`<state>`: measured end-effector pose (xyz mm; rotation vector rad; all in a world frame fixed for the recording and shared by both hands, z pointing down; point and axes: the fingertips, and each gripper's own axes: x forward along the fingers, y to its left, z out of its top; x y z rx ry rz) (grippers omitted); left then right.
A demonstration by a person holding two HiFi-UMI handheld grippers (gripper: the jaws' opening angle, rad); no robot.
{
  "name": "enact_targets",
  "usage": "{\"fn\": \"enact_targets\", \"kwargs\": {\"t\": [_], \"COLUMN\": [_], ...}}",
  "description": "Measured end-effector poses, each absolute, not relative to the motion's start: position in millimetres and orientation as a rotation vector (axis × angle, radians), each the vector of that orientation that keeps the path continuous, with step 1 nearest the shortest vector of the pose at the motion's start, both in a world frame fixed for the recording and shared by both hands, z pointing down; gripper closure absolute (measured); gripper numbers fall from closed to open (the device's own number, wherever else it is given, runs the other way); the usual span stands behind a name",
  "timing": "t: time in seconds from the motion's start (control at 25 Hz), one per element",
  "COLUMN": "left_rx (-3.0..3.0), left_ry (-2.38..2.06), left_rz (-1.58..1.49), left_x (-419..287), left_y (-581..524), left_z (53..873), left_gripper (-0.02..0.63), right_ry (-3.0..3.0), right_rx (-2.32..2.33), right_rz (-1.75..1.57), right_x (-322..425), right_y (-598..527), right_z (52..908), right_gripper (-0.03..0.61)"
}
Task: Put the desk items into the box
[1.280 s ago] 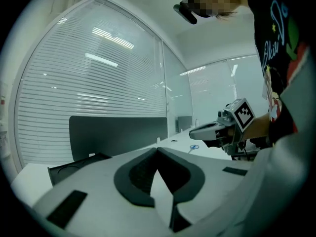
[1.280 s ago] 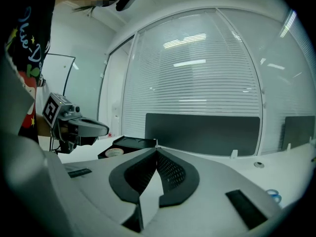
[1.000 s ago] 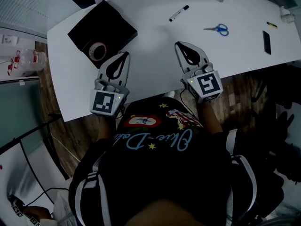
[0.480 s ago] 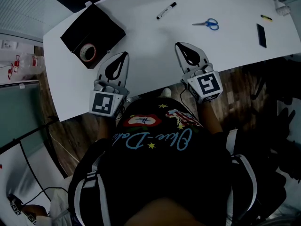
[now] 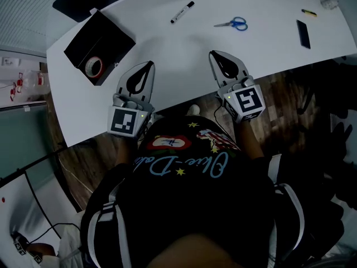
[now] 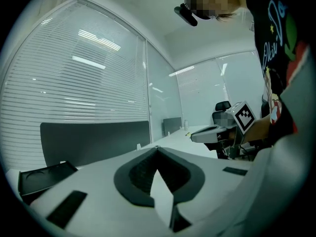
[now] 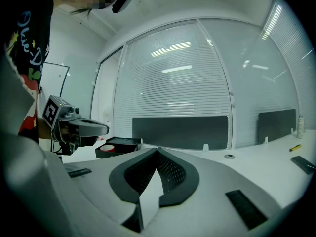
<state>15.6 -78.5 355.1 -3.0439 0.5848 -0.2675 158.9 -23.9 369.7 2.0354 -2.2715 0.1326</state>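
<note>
Head view: I hold my left tool point(image 5: 147, 67) and my right tool point(image 5: 215, 55) side by side over the near edge of the white surface point(image 5: 184, 52), both pointing away from me across it. The left gripper view shows the left tool's jaws pressed together at the tip with nothing between them. The right gripper view shows the same for the right tool. The black box point(image 5: 109, 35) sits open near the far left corner of the surface, beyond and left of my left tool. A roll of tape point(image 5: 93, 66) lies inside it. The other desk items lie well apart from the box along the far side: a marker point(image 5: 182, 12), blue-handled scissors point(image 5: 231, 23), a flat black bar point(image 5: 303, 33) and a small yellow piece point(image 5: 309, 13) toward the right end. Neither tool touches any of them.
</note>
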Motion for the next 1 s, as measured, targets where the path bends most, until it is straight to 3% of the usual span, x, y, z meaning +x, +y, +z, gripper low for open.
{"fn": "enact_targets", "kwargs": {"t": [1.0], "left_rx": [-3.052], "left_ry": [0.399], "left_rz": [-0.253], "left_x": [79.8], "left_y": [-55.7], "left_z": [359.5], "left_gripper": [0.618], "right_ry": [-2.150], "right_rx": [2.189], "right_rz": [0.192], "right_x": [213.0], "right_y": [36.4], "right_z": [382.7], "right_gripper": [0.574]}}
